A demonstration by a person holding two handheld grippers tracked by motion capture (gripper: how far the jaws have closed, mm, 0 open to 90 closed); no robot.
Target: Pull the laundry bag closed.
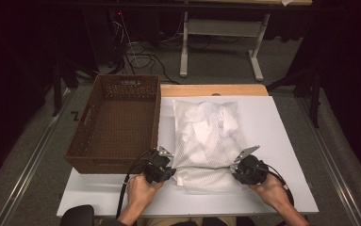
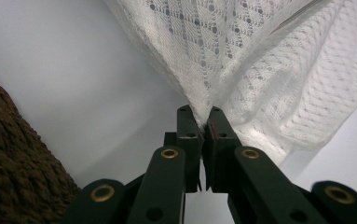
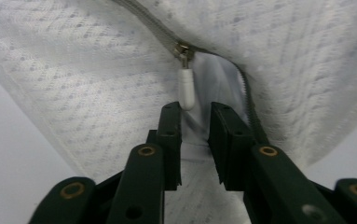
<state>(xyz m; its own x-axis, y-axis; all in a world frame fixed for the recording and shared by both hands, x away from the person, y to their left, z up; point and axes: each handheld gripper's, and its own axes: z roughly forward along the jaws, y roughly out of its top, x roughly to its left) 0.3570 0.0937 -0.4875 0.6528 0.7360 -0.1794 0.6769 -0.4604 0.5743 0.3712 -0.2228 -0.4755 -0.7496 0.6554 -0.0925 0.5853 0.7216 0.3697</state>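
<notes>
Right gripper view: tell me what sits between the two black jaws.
In the right gripper view, the right gripper stands open; the white zipper pull hangs at the gap's top, just off the left pad, with the mesh laundry bag behind it.

In the high view the near corners of the mesh bag (image 1: 206, 141) lie hidden under the two claws. The white contents inside the bag are too blurred by the netting to identify. The woven basket (image 2: 13, 168) is cut off by the left edge of the left gripper view. The zipper pull (image 3: 185, 91) hangs soft-focused, and the zipper track (image 3: 248, 100) disappears behind one black finger (image 3: 234, 140).
</notes>
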